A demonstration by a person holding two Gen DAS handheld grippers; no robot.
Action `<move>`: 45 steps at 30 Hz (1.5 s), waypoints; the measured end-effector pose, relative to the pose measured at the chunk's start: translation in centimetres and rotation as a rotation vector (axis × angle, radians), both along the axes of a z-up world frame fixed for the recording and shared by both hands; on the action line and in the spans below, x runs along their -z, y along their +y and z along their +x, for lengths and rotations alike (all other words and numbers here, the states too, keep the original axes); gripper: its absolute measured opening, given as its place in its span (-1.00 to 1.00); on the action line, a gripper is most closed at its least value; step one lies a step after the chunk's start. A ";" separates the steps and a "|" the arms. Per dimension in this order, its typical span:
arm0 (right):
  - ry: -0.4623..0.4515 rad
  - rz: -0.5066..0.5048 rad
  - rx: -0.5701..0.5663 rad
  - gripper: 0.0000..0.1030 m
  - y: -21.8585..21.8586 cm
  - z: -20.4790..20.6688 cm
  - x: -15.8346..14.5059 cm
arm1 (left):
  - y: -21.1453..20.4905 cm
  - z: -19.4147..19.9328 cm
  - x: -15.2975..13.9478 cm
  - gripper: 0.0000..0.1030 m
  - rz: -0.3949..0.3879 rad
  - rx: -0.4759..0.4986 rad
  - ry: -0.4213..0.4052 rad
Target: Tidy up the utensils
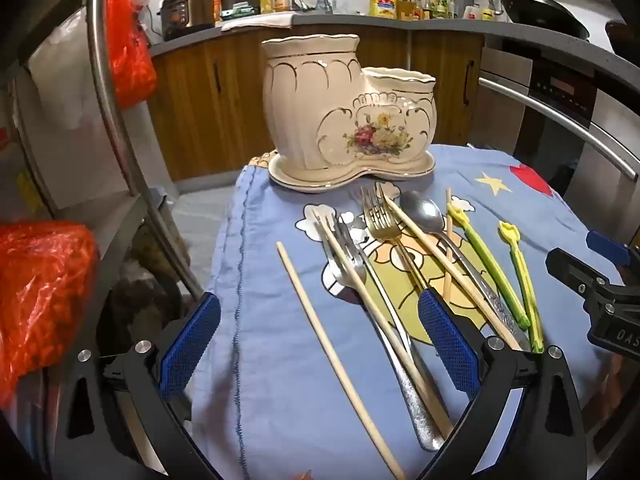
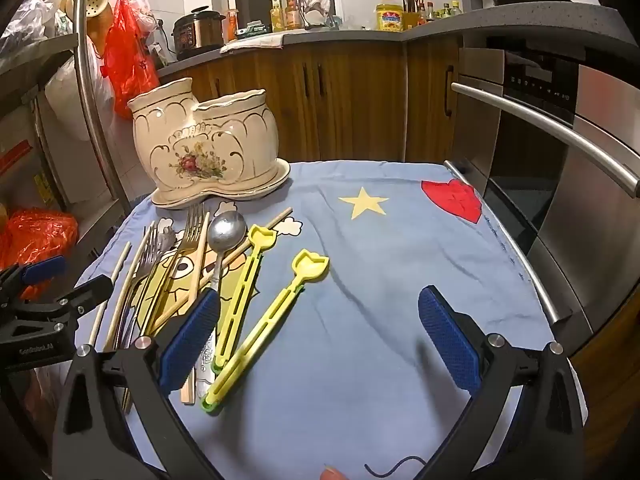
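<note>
A cream ceramic utensil holder (image 1: 344,112) with two compartments stands at the far side of a blue cloth (image 1: 280,360); it also shows in the right wrist view (image 2: 204,148). Before it lie wooden chopsticks (image 1: 336,356), silver forks (image 1: 352,264), a gold fork (image 1: 380,220), a spoon (image 1: 424,210) and two yellow-green sticks (image 2: 256,320). My left gripper (image 1: 318,344) is open and empty above the chopsticks and forks. My right gripper (image 2: 320,340) is open and empty, just right of the yellow-green sticks.
A metal rack with red plastic bags (image 1: 36,288) stands at the left. An oven with a steel handle (image 2: 540,124) is at the right. Wooden cabinets (image 2: 352,100) and a cluttered counter run behind the table.
</note>
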State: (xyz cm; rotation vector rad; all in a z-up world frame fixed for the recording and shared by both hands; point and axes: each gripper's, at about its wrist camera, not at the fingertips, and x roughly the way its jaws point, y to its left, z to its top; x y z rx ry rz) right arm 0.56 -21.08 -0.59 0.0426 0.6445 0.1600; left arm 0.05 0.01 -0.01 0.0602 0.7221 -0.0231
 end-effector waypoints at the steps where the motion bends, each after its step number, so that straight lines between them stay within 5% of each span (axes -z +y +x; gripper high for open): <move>1: -0.014 0.000 -0.001 0.90 0.0 -0.1 0.0 | 0.0 0.0 0.0 0.91 0.001 0.001 -0.002; 45: -0.003 -0.010 -0.001 0.90 0.2 -0.2 0.2 | 0.2 -0.2 0.0 0.91 -0.005 -0.001 -0.004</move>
